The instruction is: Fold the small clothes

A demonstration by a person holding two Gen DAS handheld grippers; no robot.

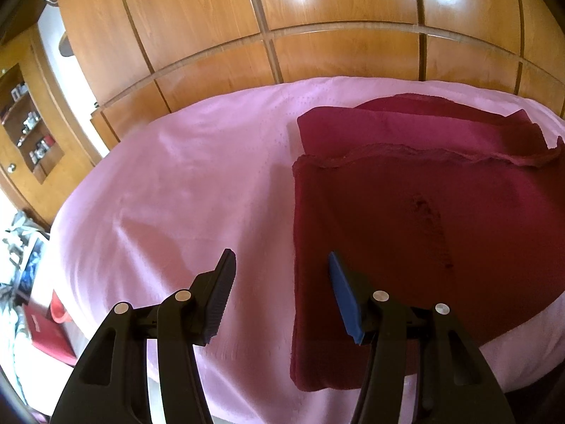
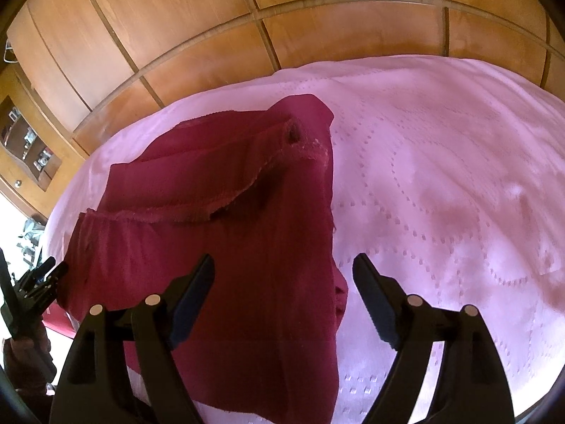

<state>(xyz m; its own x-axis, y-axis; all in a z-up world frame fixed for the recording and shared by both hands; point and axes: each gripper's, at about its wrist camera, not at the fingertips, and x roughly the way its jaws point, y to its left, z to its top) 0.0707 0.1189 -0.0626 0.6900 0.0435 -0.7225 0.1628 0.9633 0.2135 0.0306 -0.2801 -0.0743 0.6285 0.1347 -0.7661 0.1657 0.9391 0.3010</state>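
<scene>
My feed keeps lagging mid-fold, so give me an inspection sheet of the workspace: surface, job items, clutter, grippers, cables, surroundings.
Surface: pink quilted bedspread, lightly wrinkled.
Job's things: dark red garment lying partly folded on the bedspread, a frayed upper layer overlapping the lower one.
Clutter: red box and mixed items beside the bed at the left edge; nothing else on the bedspread.
Grippers: left gripper has open jaws straddling the garment's left edge, nothing held; right gripper has open jaws over the garment's right edge, nothing held.
Cables: nothing seen.
Surroundings: wooden panelled wardrobe behind the bed; shelf niche with small items at left.
</scene>
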